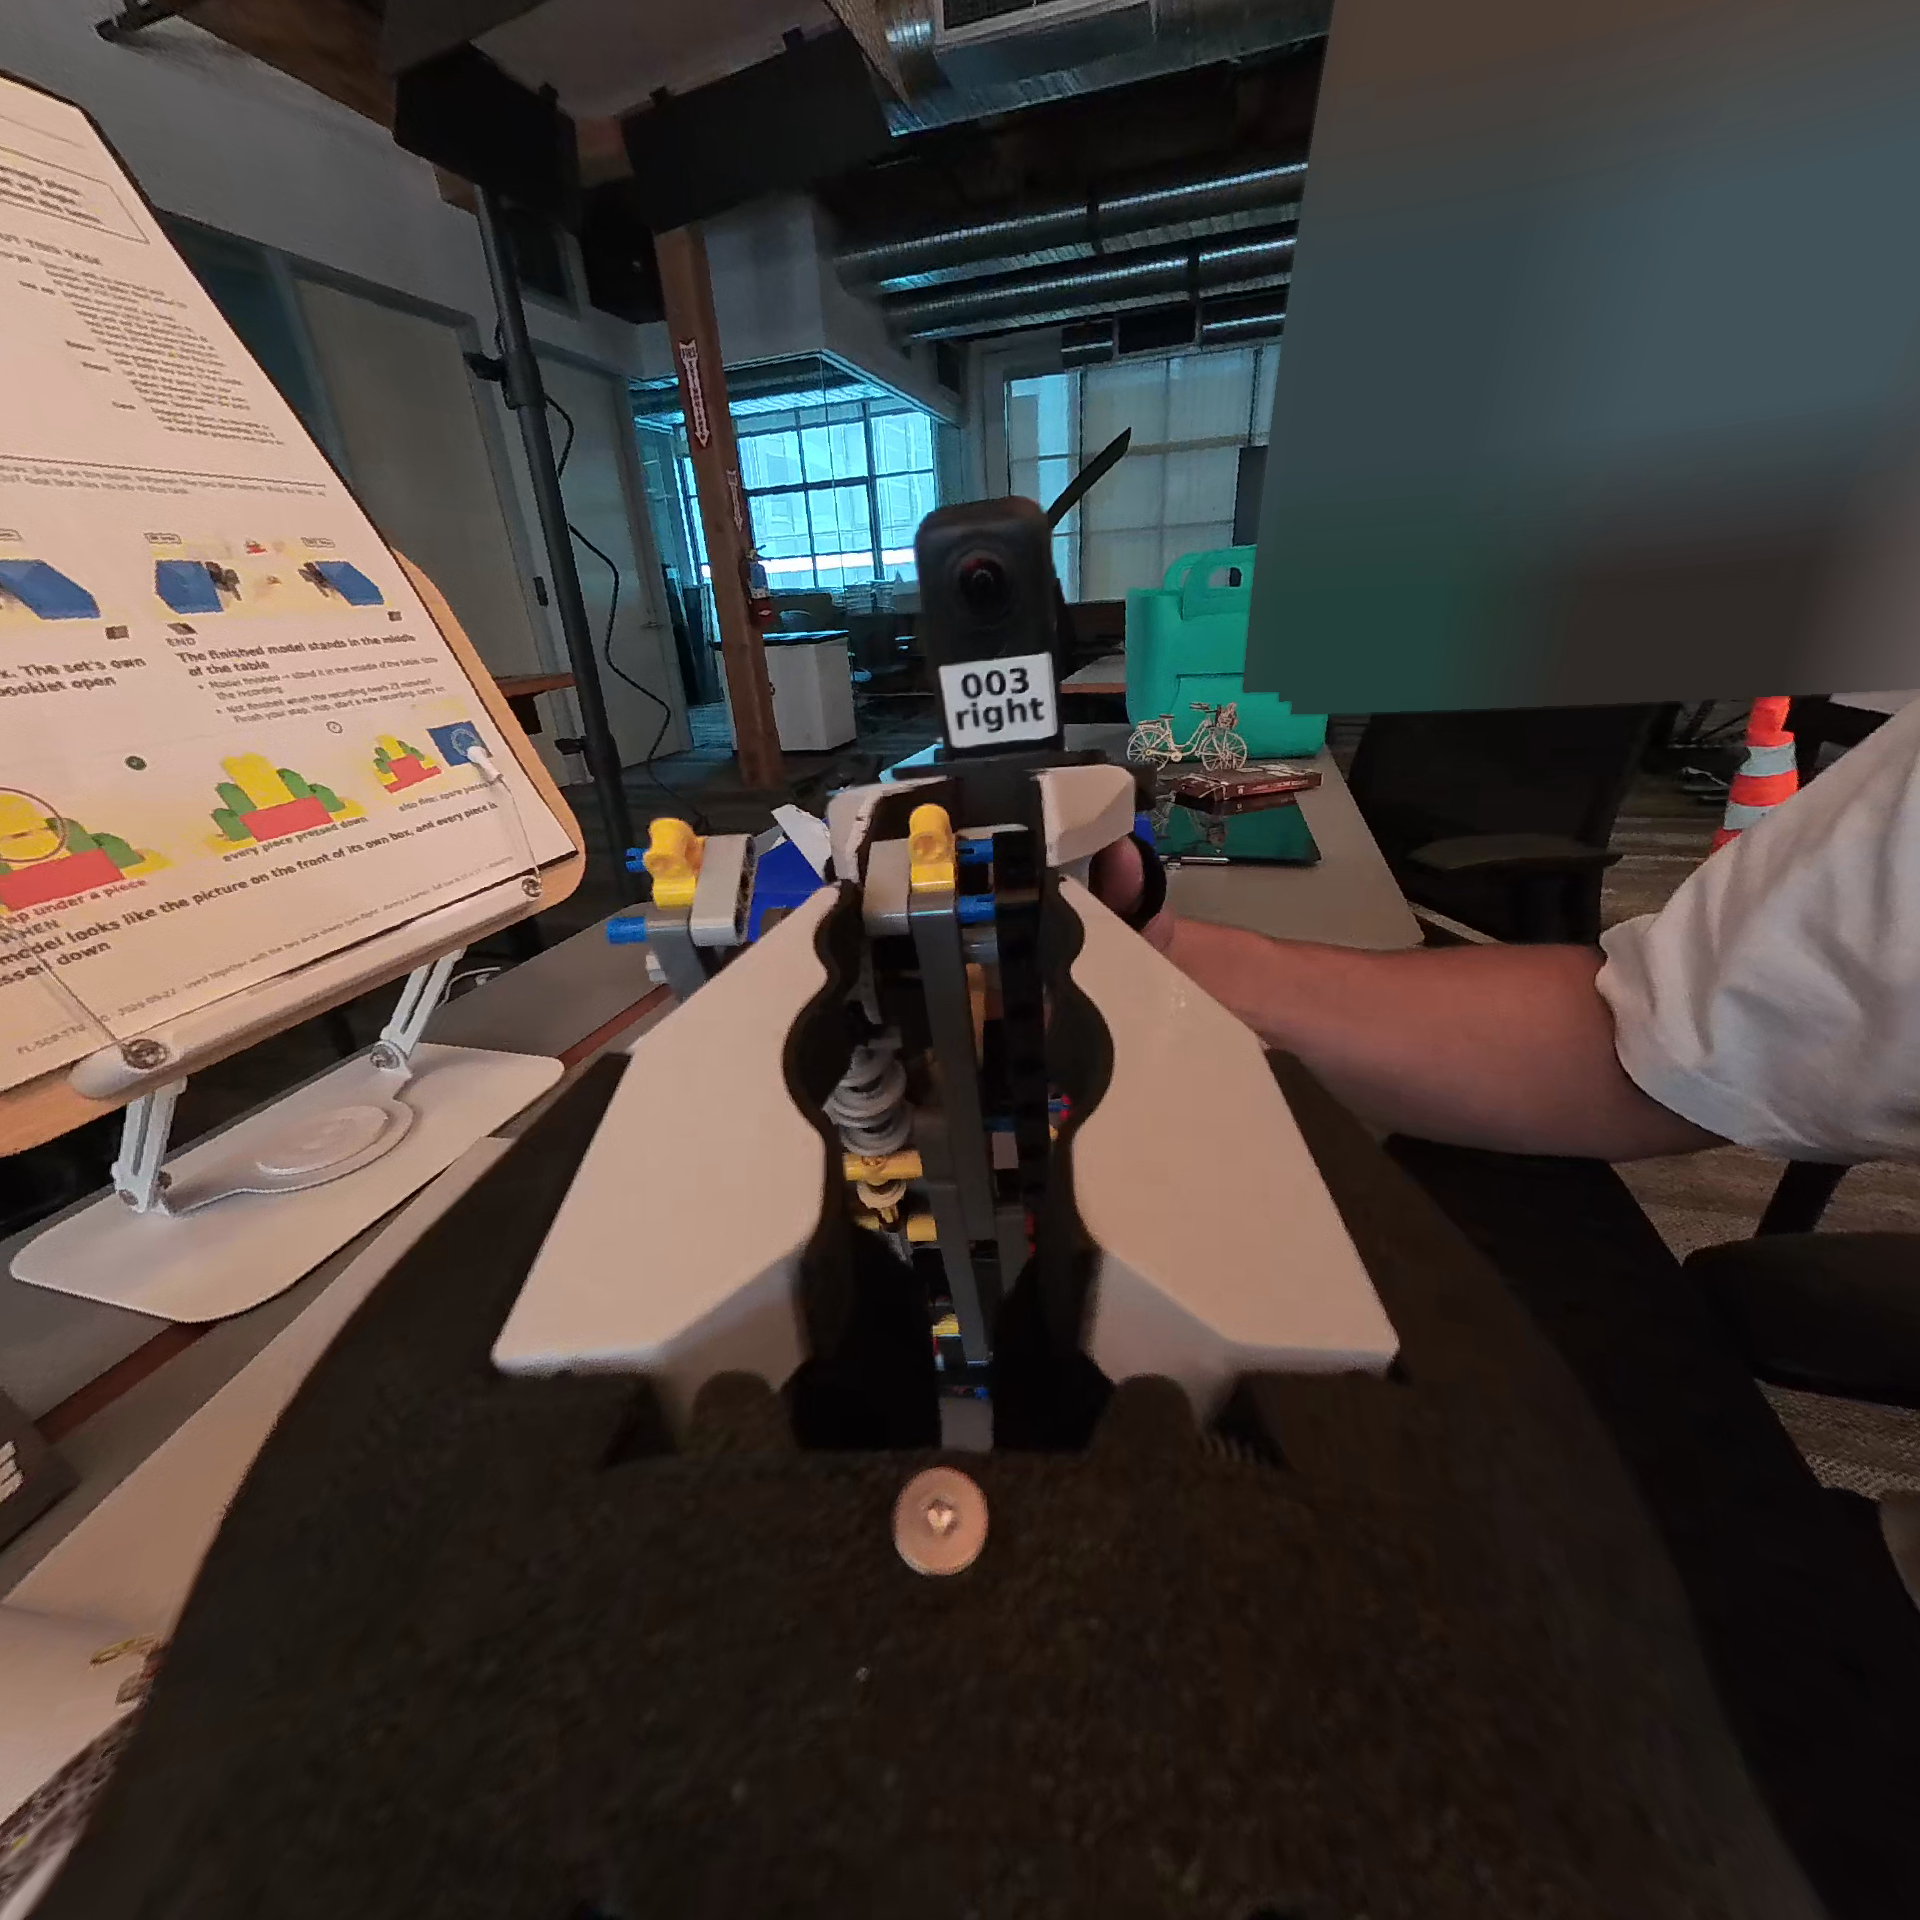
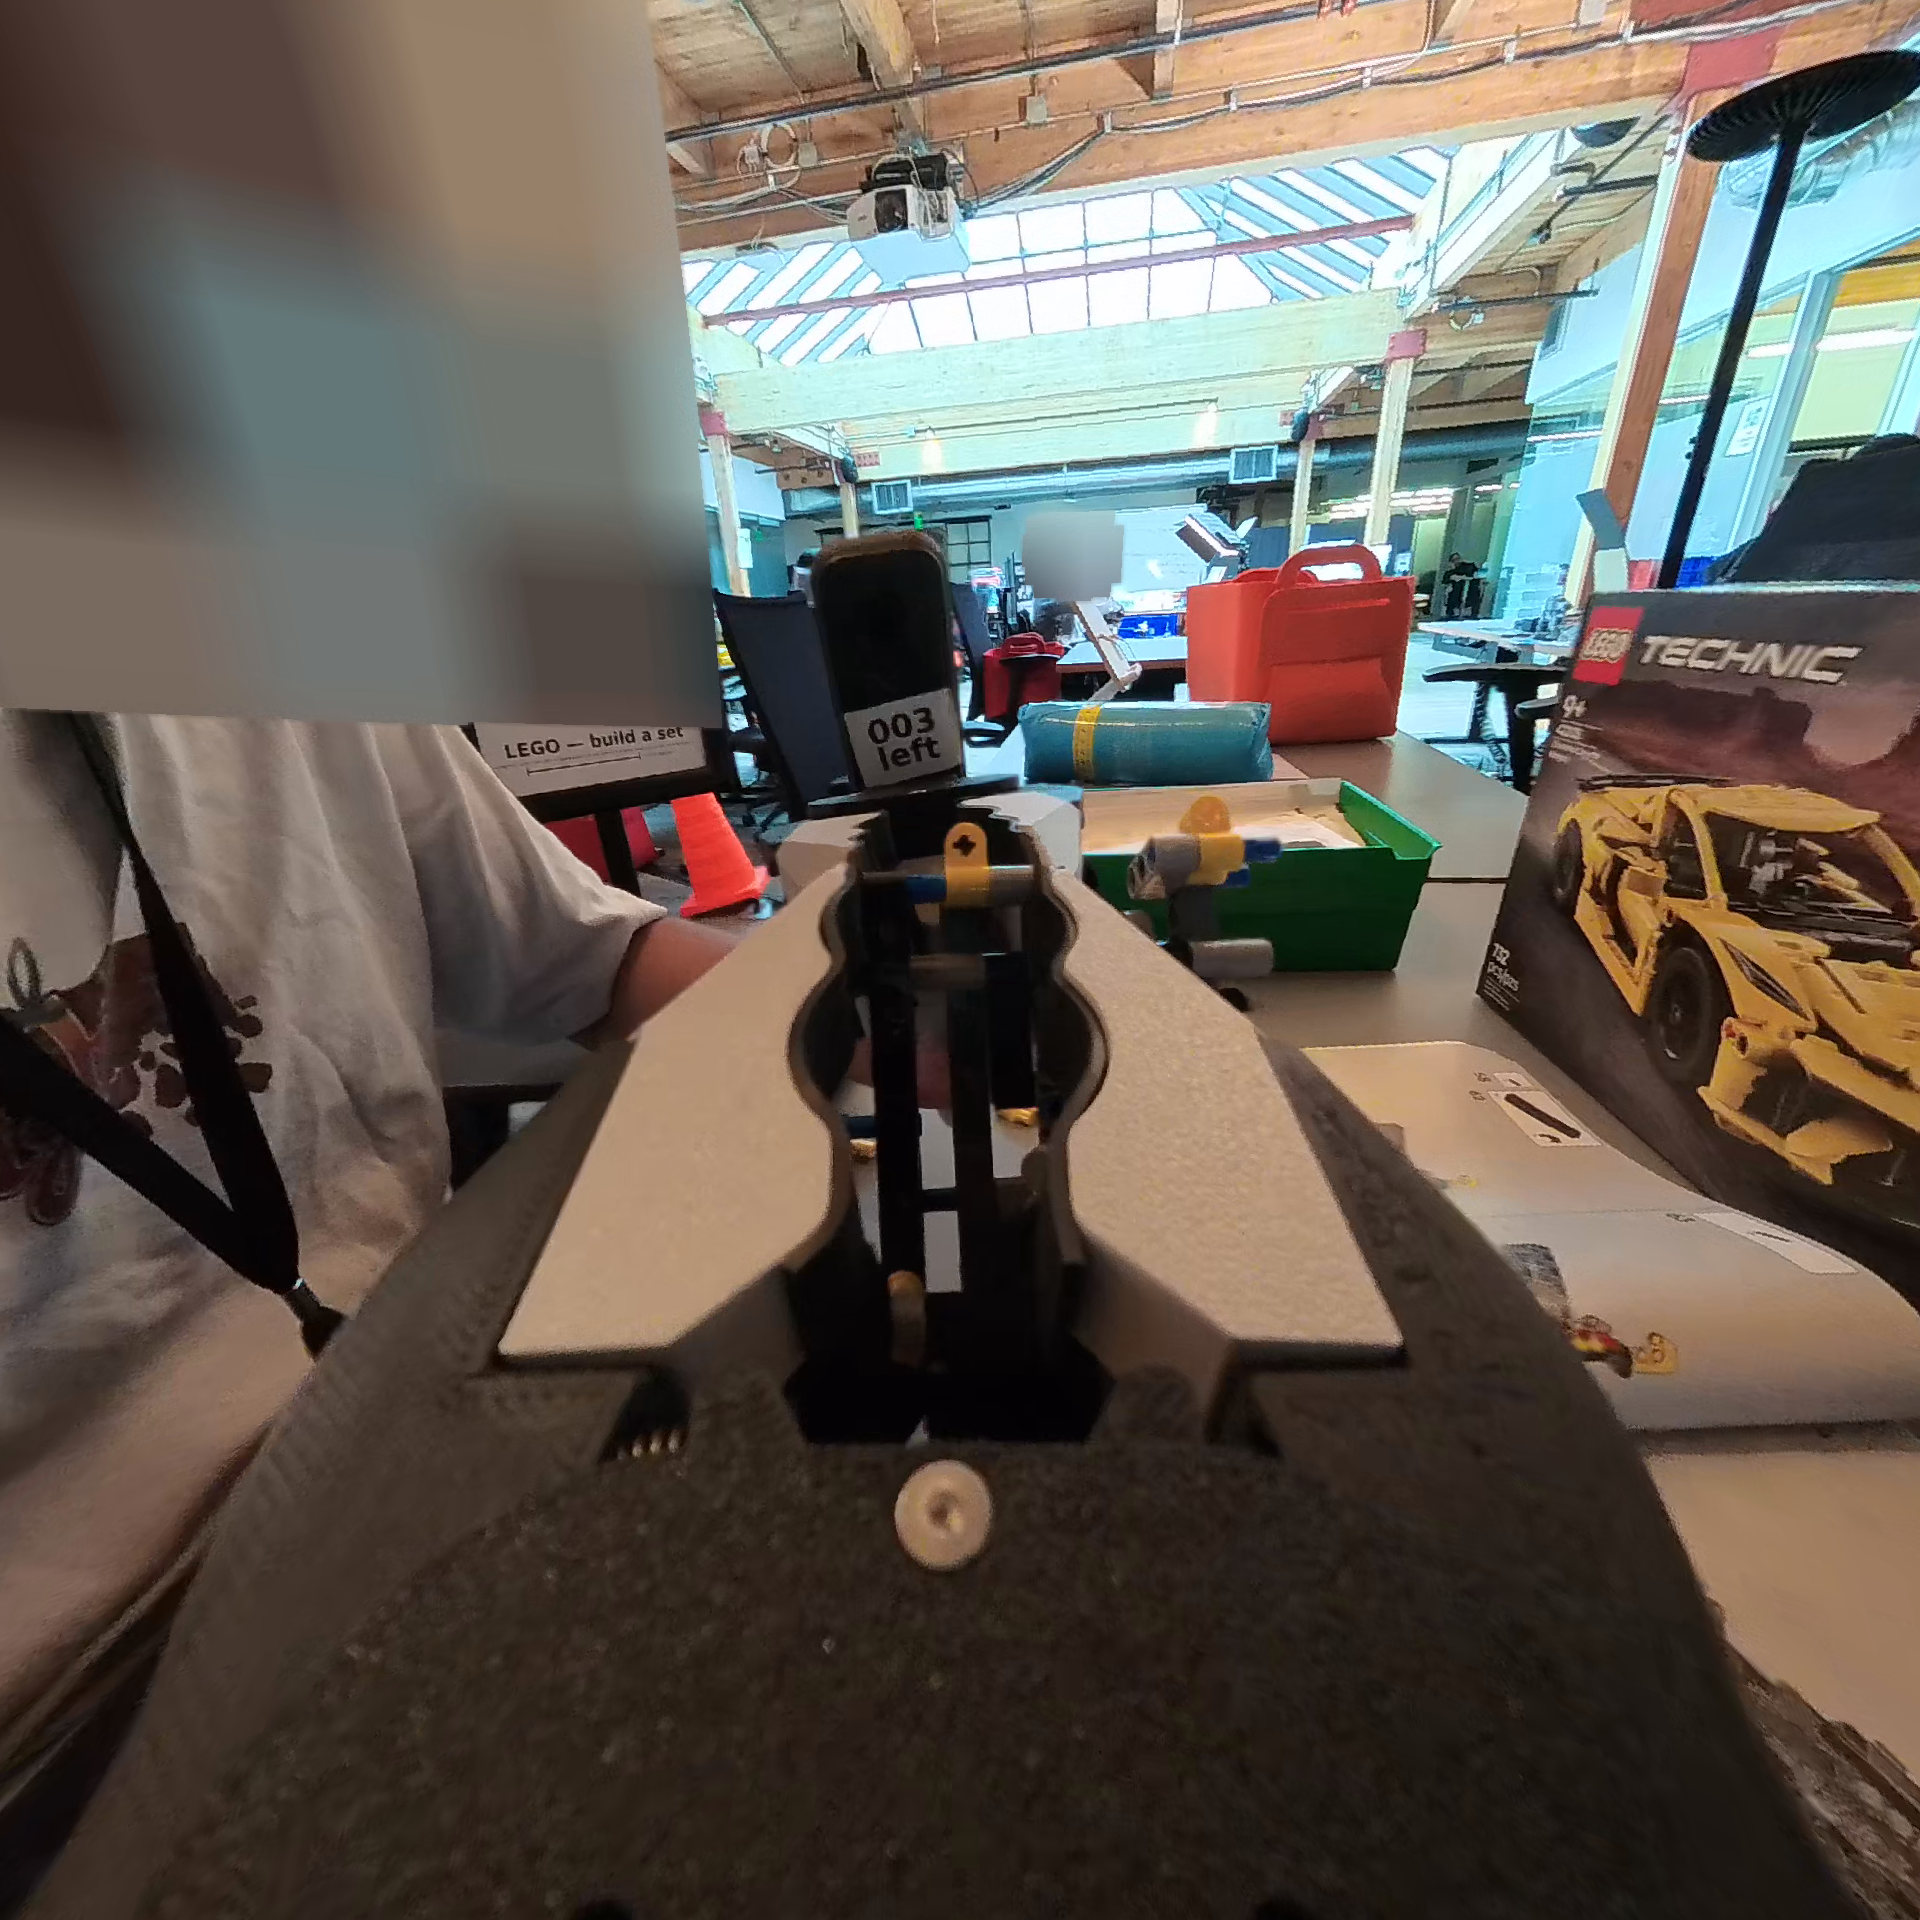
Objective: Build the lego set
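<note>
The lego frame (image 1: 961, 1049), a long build of grey and black beams with yellow and blue pins and a grey coil spring, sits dead centre, pinched from both ends. The left gripper (image 1: 951, 914) has its grey fingers (image 1: 717, 1091) closed tight on the frame's sides, and straight ahead at 12 o'clock the right gripper (image 1: 982, 821) meets it head-on, camera facing back. A second arm of the frame (image 1: 691, 883) juts out at 10 o'clock, carrying its own yellow connector.

From the other side, the right gripper (image 2: 951, 914) is likewise clamped on the frame (image 2: 940, 1049), a yellow connector (image 2: 964, 857) poking up at the fingertips, and the left gripper (image 2: 914, 821) faces it at 12 o'clock (a proper tug-of-war pose).

Moving outward: an instruction sheet on a stand (image 1: 208, 665) leans at 9 o'clock in the left wrist view. In the right wrist view a green tray (image 2: 1330, 894) sits at 2 o'clock, the set's box (image 2: 1714, 883) with a yellow car stands at 3 o'clock, and an open booklet (image 2: 1621, 1226) lies at 4 o'clock on the table (image 2: 1382, 987).
</note>
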`<state>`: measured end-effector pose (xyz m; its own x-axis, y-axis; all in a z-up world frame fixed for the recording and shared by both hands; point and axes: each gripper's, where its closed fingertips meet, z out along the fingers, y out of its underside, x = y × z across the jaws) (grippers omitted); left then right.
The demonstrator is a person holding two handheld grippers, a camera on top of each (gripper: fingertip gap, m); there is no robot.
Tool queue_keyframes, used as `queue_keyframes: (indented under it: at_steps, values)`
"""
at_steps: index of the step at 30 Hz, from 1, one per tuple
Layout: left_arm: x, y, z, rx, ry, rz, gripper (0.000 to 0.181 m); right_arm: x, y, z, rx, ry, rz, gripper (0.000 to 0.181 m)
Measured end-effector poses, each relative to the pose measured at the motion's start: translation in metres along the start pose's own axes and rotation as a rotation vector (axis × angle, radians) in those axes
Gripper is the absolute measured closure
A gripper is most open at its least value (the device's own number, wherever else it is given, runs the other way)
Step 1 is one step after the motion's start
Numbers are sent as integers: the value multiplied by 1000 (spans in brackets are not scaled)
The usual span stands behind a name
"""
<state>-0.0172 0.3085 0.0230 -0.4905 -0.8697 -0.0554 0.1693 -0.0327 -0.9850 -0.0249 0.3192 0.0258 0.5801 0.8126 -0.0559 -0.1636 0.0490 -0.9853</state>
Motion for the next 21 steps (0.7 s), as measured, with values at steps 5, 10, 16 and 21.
queue_keyframes:
  at_steps: [5,10,16,21]
  values:
    - [-1,0,-1,-1,-61,24,146,2,0,0,-95,84,-28,149]
    - [1,0,-1,-30,-180,121,146,-7,-11,0,-247,323,43,130]
    - [17,2,10,-82,-284,250,146,-27,-8,-14,-554,743,3,147]
    - [40,6,21,-104,-301,357,146,-38,3,-35,-710,920,-3,150]
